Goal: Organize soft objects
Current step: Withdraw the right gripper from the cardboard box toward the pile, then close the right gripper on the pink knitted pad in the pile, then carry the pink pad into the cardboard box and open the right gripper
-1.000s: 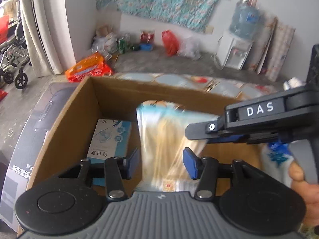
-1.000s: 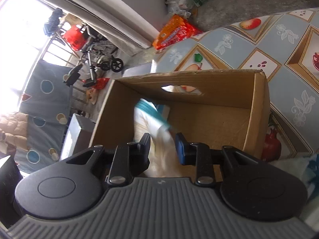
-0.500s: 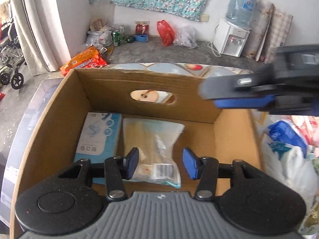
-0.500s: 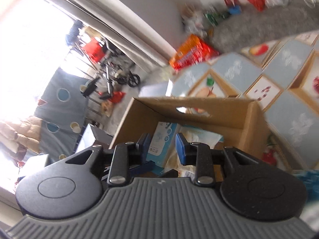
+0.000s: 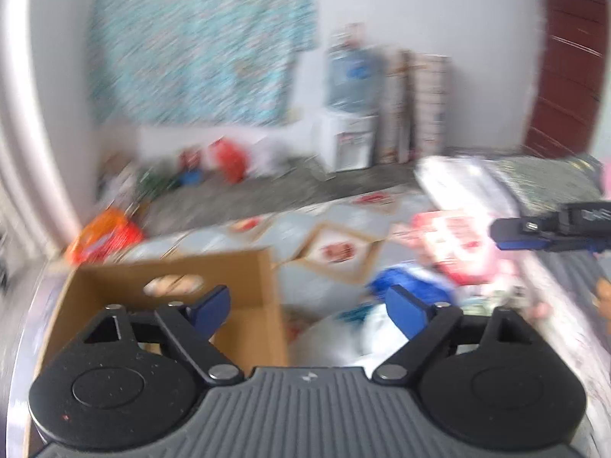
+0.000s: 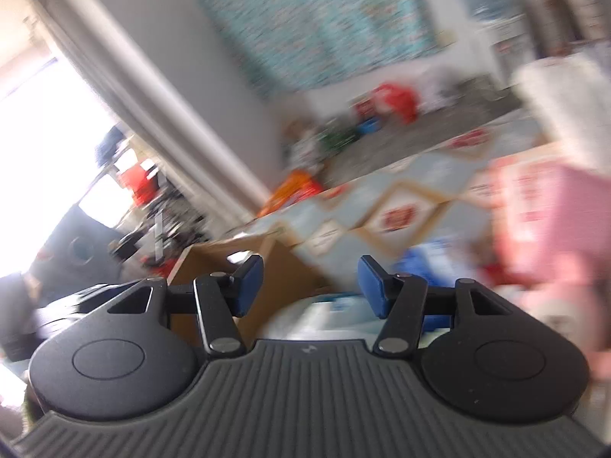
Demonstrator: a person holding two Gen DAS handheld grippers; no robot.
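The brown cardboard box point(image 5: 244, 267) sits at the lower left of the blurred left wrist view. My left gripper point(image 5: 307, 301) hangs over its right wall with its jaws opening wide and nothing between them. Just beyond lies a heap of soft packs: a blue and white bag point(image 5: 404, 286) and a pink and red pack point(image 5: 450, 240). My right gripper point(image 5: 504, 234) reaches in from the right edge above that heap. In the right wrist view the right gripper point(image 6: 311, 278) has its jaws opening, with nothing held, above a white and blue pack point(image 6: 324, 313), with the box point(image 6: 275, 267) to the left and the pink pack point(image 6: 553, 210) to the right.
A patterned tablecloth point(image 5: 336, 229) covers the table under the box and packs. Farther back are a water dispenser point(image 5: 351, 114), an orange bag point(image 5: 103, 236) on the floor, a floral cloth on the wall and a dark red door point(image 5: 565, 68). Bright window and curtain point(image 6: 160, 87) at left.
Both grippers have risen out of the box and swung right toward the heap of packs. The yellowish pack stayed in the box. Both sets of jaws have widened.
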